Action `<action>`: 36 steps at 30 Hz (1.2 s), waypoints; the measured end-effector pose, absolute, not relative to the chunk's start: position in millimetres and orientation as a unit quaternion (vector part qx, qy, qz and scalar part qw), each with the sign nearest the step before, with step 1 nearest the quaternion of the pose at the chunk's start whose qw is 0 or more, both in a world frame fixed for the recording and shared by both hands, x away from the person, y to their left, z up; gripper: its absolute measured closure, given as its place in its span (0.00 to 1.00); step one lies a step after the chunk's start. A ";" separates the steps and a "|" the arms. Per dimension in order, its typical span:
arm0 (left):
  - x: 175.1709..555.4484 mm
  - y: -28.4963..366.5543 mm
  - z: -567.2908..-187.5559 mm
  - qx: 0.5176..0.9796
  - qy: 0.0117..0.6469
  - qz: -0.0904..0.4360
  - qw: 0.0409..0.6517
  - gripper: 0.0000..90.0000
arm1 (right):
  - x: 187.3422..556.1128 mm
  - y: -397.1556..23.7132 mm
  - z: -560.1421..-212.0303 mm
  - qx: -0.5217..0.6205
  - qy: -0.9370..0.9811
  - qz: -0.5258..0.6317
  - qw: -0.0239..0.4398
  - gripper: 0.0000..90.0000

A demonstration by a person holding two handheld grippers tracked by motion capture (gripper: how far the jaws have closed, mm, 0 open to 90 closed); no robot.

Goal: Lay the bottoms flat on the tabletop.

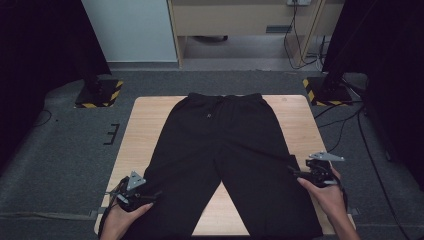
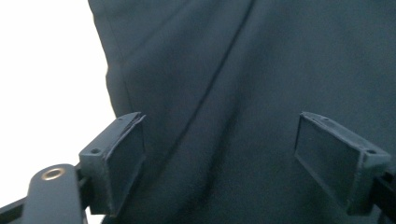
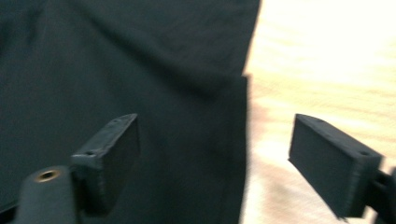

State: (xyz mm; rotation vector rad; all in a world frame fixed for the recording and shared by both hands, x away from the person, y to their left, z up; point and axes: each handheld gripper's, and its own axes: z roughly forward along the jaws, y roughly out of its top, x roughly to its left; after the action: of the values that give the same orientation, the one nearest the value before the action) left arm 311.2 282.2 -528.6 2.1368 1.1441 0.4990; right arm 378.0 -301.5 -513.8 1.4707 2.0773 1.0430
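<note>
High view: black trousers point(image 1: 225, 160) lie flat across the wooden bench point(image 1: 145, 125).
Near edge: left gripper point(image 1: 156, 192) and right gripper point(image 1: 292, 170), fingers spread wide and empty, flank the legs' outer seams; waistband reaches the far edge.

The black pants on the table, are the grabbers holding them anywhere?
No, nothing is held. The left gripper and the right gripper both stand open over the outer edges of the pants.
</note>
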 end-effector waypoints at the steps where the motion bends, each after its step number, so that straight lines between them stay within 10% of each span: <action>1: 311.2 281.2 -531.1 0.817 0.435 0.187 0.328 0.16 | 375.3 -297.4 -516.2 0.522 0.744 0.368 0.196 0.16; 23: 301.6 266.6 -521.8 0.820 0.420 0.186 0.343 0.08 | 332.3 -274.9 -530.0 0.511 0.762 0.338 0.211 0.07; 36: 379.4 320.6 -485.0 0.814 0.443 0.215 0.309 0.05 | 380.0 -337.1 -507.0 0.534 0.735 0.353 0.222 0.18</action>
State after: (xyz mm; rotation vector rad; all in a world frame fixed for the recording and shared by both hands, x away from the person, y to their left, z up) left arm 379.4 320.6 -485.0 2.1514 1.1698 0.5671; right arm 380.0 -337.1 -507.0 1.4747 2.0318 0.9757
